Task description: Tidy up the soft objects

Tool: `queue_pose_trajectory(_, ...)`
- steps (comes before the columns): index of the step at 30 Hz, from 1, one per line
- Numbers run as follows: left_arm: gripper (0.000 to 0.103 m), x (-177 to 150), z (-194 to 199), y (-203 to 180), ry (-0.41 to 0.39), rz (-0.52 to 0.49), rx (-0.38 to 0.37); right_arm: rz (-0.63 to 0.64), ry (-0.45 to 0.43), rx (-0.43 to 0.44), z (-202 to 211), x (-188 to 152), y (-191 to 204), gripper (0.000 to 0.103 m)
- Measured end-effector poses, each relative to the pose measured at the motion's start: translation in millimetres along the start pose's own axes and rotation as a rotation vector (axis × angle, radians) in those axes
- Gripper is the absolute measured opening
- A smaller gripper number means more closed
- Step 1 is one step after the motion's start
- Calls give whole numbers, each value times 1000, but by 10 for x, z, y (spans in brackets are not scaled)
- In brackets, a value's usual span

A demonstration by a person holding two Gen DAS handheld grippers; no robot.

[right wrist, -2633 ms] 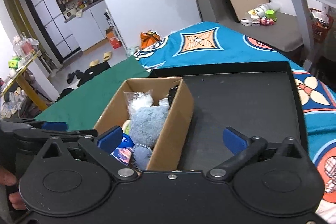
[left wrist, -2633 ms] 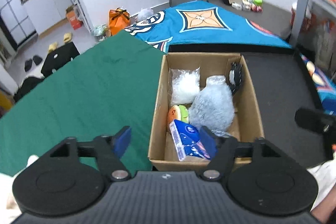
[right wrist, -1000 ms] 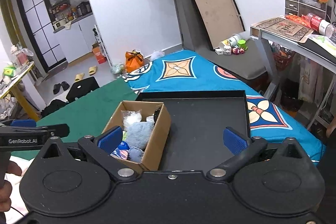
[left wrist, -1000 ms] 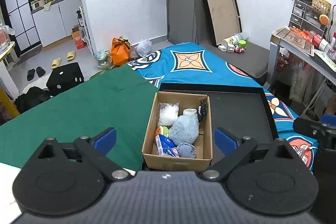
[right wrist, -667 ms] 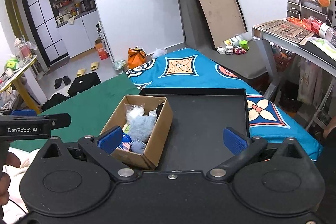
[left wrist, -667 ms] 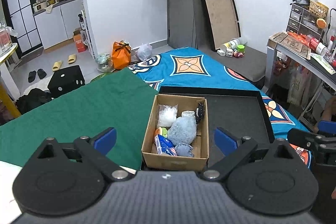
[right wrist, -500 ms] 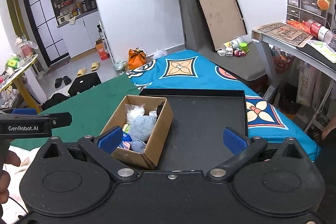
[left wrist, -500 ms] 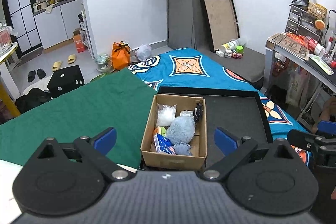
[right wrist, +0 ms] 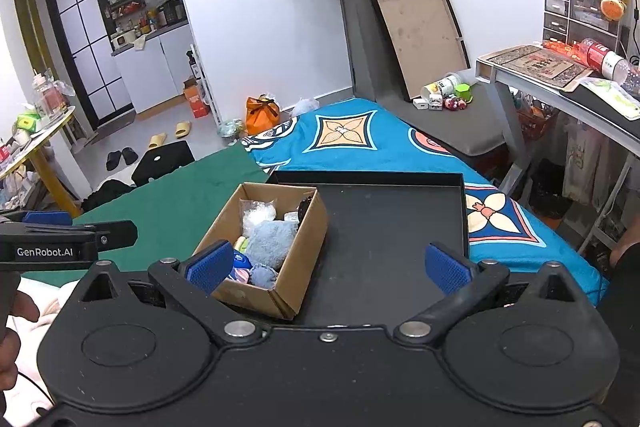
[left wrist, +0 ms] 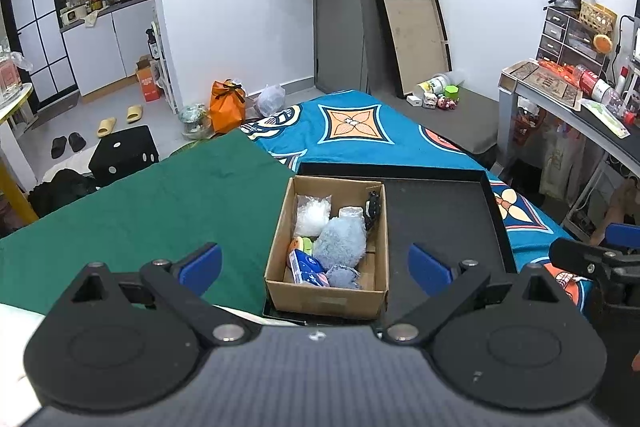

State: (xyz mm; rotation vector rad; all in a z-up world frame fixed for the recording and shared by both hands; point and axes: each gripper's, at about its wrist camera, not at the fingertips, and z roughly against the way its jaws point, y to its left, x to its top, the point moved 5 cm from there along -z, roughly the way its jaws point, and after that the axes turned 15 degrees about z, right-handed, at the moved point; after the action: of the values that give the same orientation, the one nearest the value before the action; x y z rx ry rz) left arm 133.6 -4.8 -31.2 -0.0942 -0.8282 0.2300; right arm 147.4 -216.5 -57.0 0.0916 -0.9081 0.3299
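Note:
A cardboard box (left wrist: pixel 276 259) stands in a black tray (left wrist: pixel 440 215) on the bed, also in the right wrist view (right wrist: pixel 308 251). In it lie a fluffy blue plush (left wrist: pixel 340 243), a white bag of stuffing (left wrist: pixel 312 217), a blue tissue pack (left wrist: pixel 306 267), a small blue soft piece (left wrist: pixel 342 275) and a black item (left wrist: pixel 372 209). My left gripper (left wrist: pixel 314 263) is open and empty, held back above the box's near edge. My right gripper (right wrist: pixel 326 269) is open and empty, to the right of the left one.
A green cloth (left wrist: pixel 152 211) covers the bed left of the tray, a blue patterned blanket (left wrist: pixel 352 131) lies behind it. A desk (right wrist: pixel 560 83) with clutter stands at the right. Floor items, an orange bag (left wrist: pixel 227 105) and a black cube (left wrist: pixel 124 153) are beyond the bed.
Both grippers have pulled back and up from the box, which now looks smaller and farther. The left gripper's jaws have opened wider. In the last half second little has moved.

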Motion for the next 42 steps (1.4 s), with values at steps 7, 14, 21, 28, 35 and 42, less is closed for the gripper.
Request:
queue_pose_trajectory(7,99,-22,25,-11,2,2,-19,-5,-2,-1,12,-6,-6,103)
queue_pose_trajectory(14,99,-9,35,26,4,12,-18,-4,-1,-2,11,-7,-8,103)
queue_pose_trajectory(21,99,0,28,31,3,14,-14,-2,4,-7,19,-10,-11,103)
queue_pose_trajectory(28,99,-1,41,62,10,31,-35,-4,-2,-6,61,16,-5,103)
queue_pose_trajectory(35,99,-4,49,118,5,41,-27,-2,4,-10,78,3,9,103)
queue_pose_trajectory(42,99,-5,19,118,19,52,-23,-4,23,-14,60,-42,32,103)
